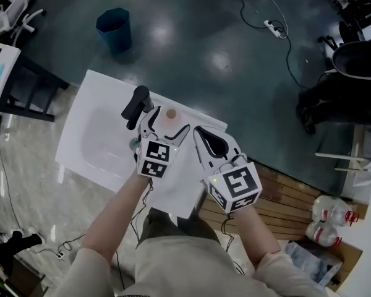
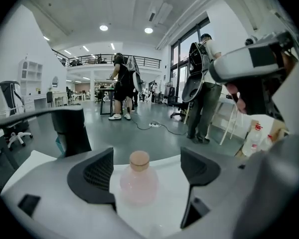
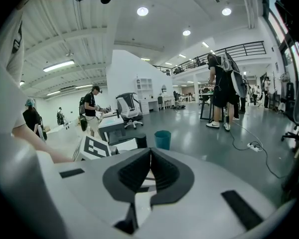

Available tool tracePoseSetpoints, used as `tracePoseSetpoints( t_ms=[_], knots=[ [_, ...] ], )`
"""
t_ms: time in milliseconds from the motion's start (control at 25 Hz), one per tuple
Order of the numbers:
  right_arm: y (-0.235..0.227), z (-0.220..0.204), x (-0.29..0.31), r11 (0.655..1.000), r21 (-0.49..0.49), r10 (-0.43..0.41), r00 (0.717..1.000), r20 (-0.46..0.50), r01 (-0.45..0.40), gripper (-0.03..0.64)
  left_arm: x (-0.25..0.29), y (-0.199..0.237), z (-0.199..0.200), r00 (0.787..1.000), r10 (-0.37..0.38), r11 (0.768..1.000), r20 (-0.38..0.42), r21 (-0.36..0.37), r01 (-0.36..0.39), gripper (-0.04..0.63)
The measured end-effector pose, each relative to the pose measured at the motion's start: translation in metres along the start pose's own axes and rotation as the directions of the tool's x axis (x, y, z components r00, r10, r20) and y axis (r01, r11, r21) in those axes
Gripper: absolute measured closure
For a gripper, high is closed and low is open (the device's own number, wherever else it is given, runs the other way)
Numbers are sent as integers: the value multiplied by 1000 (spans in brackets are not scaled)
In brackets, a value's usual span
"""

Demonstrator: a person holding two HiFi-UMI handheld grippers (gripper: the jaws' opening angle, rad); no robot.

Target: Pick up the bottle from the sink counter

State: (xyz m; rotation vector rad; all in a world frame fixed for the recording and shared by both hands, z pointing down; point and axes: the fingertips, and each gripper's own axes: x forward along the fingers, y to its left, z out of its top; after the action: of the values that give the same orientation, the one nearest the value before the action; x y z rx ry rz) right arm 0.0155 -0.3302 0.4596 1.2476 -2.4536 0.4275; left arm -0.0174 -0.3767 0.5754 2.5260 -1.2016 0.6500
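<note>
**Lined up on the bottle, grip not yet made**

Reads as the approach step, just short of the grasp. Finds the bottle, pale pink with a cork-coloured cap, upright on the white sink counter, just beside the black faucet. Shows the left gripper spread wide with the bottle between its jaws. Puts the bottle close against the pad at the view's left and clear of the other, so nothing is gripped. Shows the right gripper pinched fully together on nothing, just beside the left one, above the counter's near part.

Calls next, by judgement, for easing a little further forward so that both pads flank the bottle's belly. Then calls for centring it, squeezing, and lifting straight up. Needs care with the faucet close on the left. Needs care too with a light, rounded body that could tip or skid if one pad arrives first.

Hides the bottle's base behind the gripper's own body in the left gripper view. Cannot tell whether the nearer pad brushes the bottle or merely stands next to it. Covers most of the bottle in the head view, leaving little more than the cap. Leaves the contents unclear, the body being translucent and blurred. Loses part of the counter under both grippers and the forearms.
</note>
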Motion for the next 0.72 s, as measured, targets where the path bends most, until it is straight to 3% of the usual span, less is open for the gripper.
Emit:
tracePoseSetpoints(
  t_ms=[520, 720],
  knots=[
    [-28, -41, 38, 1000, 5, 4, 998, -68, -4, 620, 63, 15, -56, 997, -13, 998, -81, -61, 8, 204],
    [-27, -49, 51, 999, -11, 35, 997, -66, -36, 620, 76, 17, -78, 992, 1, 1000, -127, -16, -3, 206]
  ],
)
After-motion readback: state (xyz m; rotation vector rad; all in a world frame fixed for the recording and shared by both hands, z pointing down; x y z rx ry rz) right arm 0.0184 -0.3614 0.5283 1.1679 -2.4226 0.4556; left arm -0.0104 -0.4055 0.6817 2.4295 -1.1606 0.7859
